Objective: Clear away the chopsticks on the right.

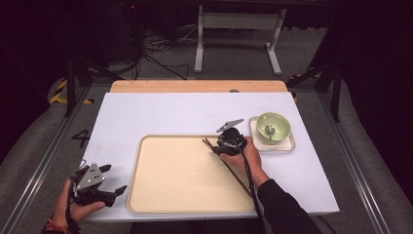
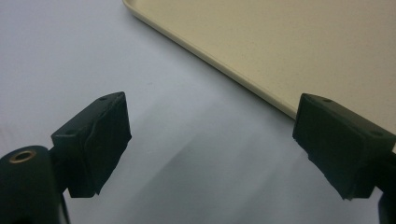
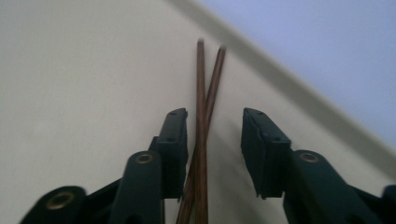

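The right hand-held gripper (image 3: 212, 140) had its jaws parted, with a pair of thin, dark brown wooden chopsticks (image 3: 203, 116) lying between them. The chopsticks leaned close against one pad, while a clear gap showed before the other, so nothing was being squeezed. They lay on the right part of the wide, cream-coloured plastic tray (image 1: 160, 195), running aslant along its right edge with their far tips slightly crossed near the rim. That seemed a sensible resting place: flat on the tray, where they could not roll off.

Just beyond the tray's right edge sat a pale green round bowl (image 1: 273, 126) on a small white square plate (image 1: 287, 145), near the right hand, probably so the setting could be gathered together.

The left hand-held gripper (image 1: 109, 179) rested well apart at the tray's near left corner, jaws wide and empty over the pale grey-white counter (image 1: 170, 112), apparently waiting clear of the work.
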The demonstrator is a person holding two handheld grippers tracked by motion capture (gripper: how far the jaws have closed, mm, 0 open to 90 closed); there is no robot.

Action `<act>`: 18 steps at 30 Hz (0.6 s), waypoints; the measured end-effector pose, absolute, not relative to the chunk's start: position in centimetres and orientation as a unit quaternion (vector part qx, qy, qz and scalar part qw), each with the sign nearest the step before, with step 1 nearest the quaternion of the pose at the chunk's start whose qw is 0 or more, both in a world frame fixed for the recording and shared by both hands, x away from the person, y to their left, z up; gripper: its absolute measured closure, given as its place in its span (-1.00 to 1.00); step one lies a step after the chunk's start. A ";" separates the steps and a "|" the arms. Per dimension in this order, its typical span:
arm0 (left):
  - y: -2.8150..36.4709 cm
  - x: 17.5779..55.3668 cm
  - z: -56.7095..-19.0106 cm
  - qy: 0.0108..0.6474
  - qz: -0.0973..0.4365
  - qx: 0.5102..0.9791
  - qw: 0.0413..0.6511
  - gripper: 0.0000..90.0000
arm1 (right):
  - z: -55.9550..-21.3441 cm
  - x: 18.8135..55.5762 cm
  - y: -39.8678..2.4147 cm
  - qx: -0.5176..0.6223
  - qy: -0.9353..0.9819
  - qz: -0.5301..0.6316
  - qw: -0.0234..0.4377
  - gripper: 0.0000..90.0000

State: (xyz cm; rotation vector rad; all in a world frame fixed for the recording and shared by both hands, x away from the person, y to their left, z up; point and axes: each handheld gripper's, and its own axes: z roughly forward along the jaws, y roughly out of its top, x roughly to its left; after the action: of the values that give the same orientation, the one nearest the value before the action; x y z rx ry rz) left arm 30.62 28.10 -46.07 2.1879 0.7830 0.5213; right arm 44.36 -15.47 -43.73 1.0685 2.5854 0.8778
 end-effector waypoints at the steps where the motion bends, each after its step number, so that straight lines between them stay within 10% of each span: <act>1: 28.1 30.6 -46.1 0.305 0.203 0.853 0.371 -0.73 | -43.7 44.4 -15.5 0.362 0.877 0.298 0.105 0.36; 6: 27.9 30.6 -46.0 0.303 0.203 0.854 0.370 -0.73 | -43.7 43.8 -15.3 0.344 0.889 0.286 0.101 0.82; 18: 27.6 30.7 -45.6 0.291 0.203 0.856 0.376 -0.73 | -43.8 44.3 -10.3 0.341 0.889 0.288 0.098 0.90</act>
State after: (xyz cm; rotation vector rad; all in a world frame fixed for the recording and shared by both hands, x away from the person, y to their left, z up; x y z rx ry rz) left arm 30.67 27.62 -45.60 2.1887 0.7453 0.5200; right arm 44.29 -10.29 -43.83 1.0098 2.6326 0.8524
